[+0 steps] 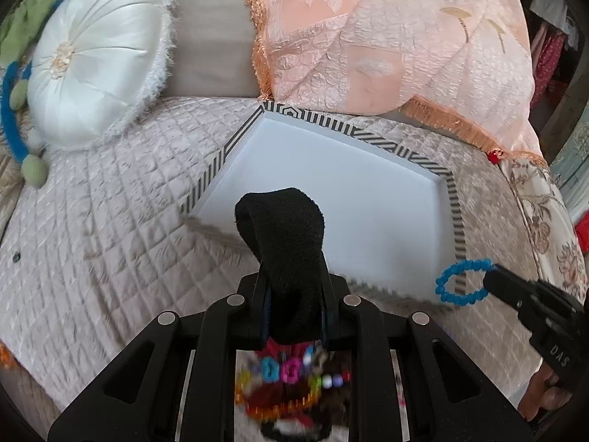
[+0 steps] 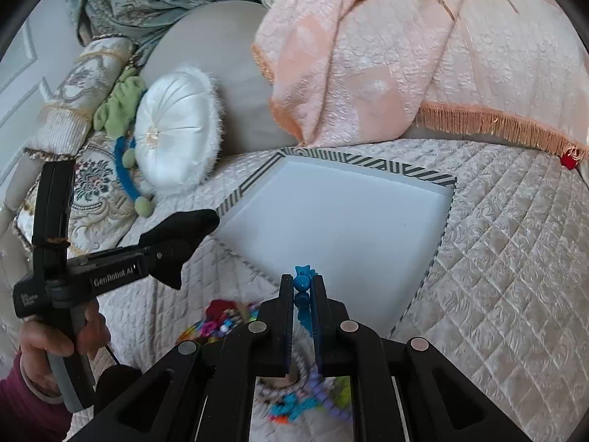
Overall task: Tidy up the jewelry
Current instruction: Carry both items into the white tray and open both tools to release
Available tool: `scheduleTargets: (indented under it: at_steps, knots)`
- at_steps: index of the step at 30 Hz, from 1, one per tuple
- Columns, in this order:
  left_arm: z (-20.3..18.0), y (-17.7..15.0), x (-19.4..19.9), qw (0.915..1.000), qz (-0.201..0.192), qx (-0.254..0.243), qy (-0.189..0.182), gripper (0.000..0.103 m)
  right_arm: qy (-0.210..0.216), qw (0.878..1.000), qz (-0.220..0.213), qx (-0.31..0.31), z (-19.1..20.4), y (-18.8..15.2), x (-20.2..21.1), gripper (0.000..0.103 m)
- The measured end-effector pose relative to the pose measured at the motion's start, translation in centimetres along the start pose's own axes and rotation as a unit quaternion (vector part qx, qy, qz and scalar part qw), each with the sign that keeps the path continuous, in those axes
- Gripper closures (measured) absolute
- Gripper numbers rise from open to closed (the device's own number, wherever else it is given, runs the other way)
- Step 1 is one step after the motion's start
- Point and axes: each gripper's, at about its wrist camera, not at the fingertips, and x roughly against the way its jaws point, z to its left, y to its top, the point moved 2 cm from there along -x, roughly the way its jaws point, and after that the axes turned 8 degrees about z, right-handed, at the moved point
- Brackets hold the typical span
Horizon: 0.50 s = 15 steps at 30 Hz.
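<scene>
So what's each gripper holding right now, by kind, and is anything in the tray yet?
Blue bead bracelets, in the right gripper: 1
Black fabric pieces, in the left gripper: 1
Items in the white tray: 0
Total held: 2

Both wrist cameras look steeply down, close over the sofa seat [image 1: 110, 221]. They share the striped tray [image 1: 368, 199], each from its near edge.

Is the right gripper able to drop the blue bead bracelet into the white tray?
Probably yes. The right gripper holds the blue bead bracelet beside the white tray, with nothing between them.
</scene>
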Motion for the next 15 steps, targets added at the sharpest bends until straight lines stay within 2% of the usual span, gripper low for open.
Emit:
scheduleTargets:
  at_steps: [7,15]
  knots:
    - [0.2,4.1,-4.7,0.9997,0.022,0.006,-0.012,0.085,-0.004,1.000,0.013,-0.006,-1.6,2.1,-3.2,0.095]
    - [1.6,5.2,-10.0,0.9973,0.070,0.017,0.010,0.085,-0.008,0.998,0.042,-0.047,-4.9,2.4,-6.7,0.095]
